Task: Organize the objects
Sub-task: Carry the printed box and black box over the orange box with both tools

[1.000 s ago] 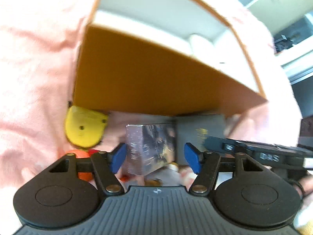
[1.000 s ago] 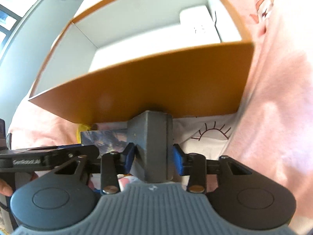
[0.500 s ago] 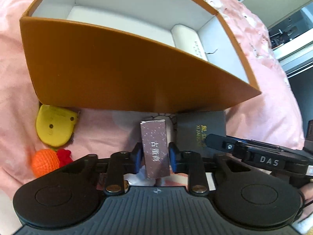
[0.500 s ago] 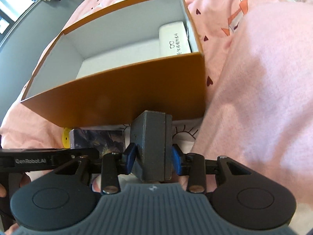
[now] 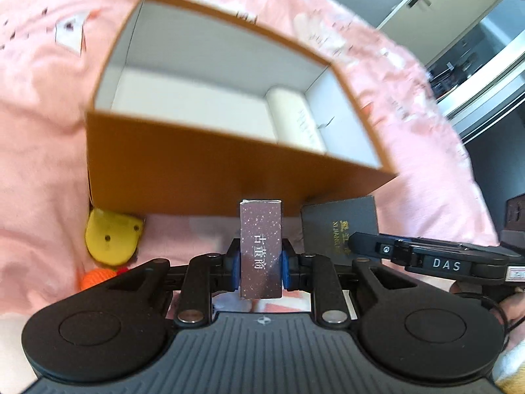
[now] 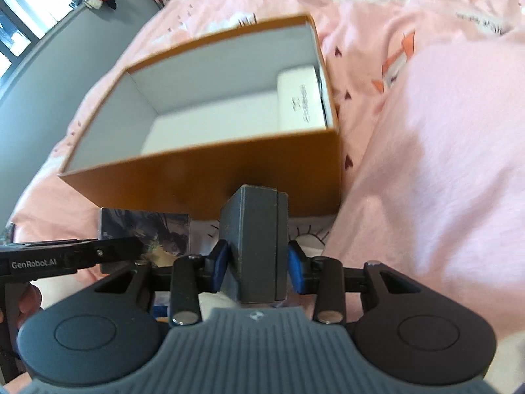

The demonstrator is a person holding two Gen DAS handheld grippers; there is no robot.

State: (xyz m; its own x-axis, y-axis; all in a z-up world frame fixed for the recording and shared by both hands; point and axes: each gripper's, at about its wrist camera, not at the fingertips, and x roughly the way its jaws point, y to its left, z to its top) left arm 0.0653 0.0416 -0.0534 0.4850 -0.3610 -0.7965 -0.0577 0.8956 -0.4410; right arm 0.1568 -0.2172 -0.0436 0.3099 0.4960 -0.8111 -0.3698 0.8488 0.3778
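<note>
In the left wrist view my left gripper (image 5: 261, 267) has its jaws closing on a slim purple speckled box (image 5: 261, 229), held upright with both blue pads against its sides. In the right wrist view my right gripper (image 6: 256, 262) is shut on a dark grey box (image 6: 254, 226). Both hang just in front of the near wall of an open orange box (image 5: 197, 170) (image 6: 203, 177). A white case (image 5: 292, 118) (image 6: 302, 98) lies inside it at the right. The grey box (image 5: 338, 223) also shows in the left view, and the purple box's picture face (image 6: 147, 229) in the right view.
A yellow object (image 5: 111, 239) and an orange knitted toy (image 5: 98, 277) lie on the pink bedding (image 5: 42, 164) left of my left gripper. The pink quilt (image 6: 443, 164) rises in a mound to the right of the orange box. A grey wall and shelves stand beyond the bed.
My left gripper went from open around the purple box to closed on it and lifted it. Both grippers have risen with their boxes, so more of the orange box's inside shows.
</note>
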